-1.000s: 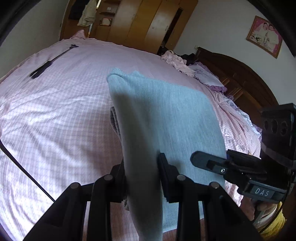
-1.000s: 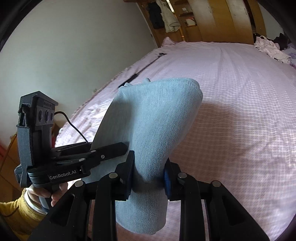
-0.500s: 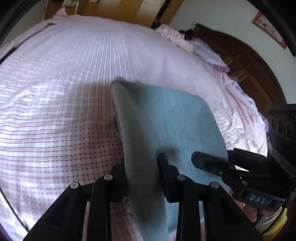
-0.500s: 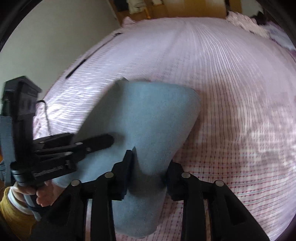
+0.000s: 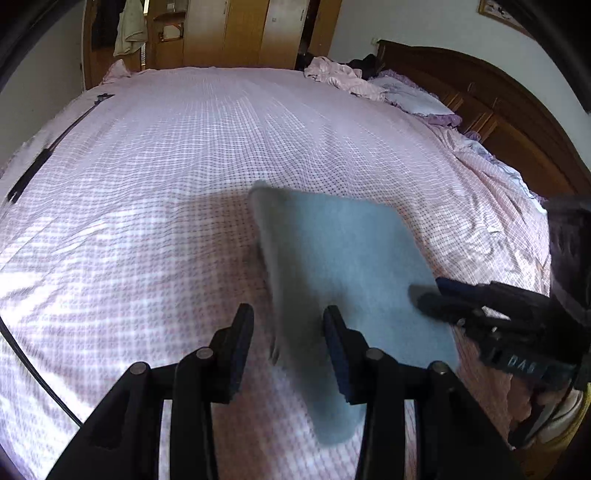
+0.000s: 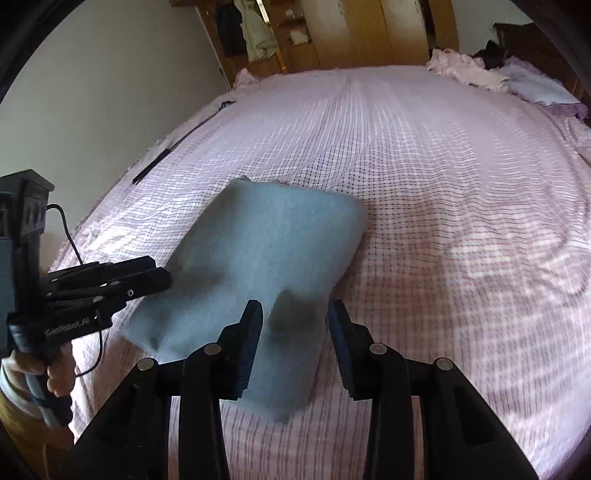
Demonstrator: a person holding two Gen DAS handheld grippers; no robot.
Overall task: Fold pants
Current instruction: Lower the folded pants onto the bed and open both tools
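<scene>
The folded light-blue pants [image 5: 343, 266] lie flat on the pink checked bed sheet [image 5: 166, 177]; they also show in the right wrist view [image 6: 266, 258]. My left gripper [image 5: 288, 332] is open, its jaws spread over the pants' left near edge without gripping it. My right gripper [image 6: 295, 328] is open above the pants' right near corner. Each gripper shows in the other's view: the right one [image 5: 480, 310] at the pants' right edge, the left one [image 6: 110, 284] at their left edge.
A black strap [image 5: 48, 147] lies along the bed's left edge. Crumpled pink clothes [image 5: 340, 75] and a pillow [image 5: 413, 99] sit at the far right by the dark wooden headboard [image 5: 517, 122]. A wooden wardrobe [image 5: 240, 33] stands behind the bed.
Both grippers lowered the folded pants onto the bed and opened, letting go. The pants went from hanging in the jaws to lying flat on the sheet.
</scene>
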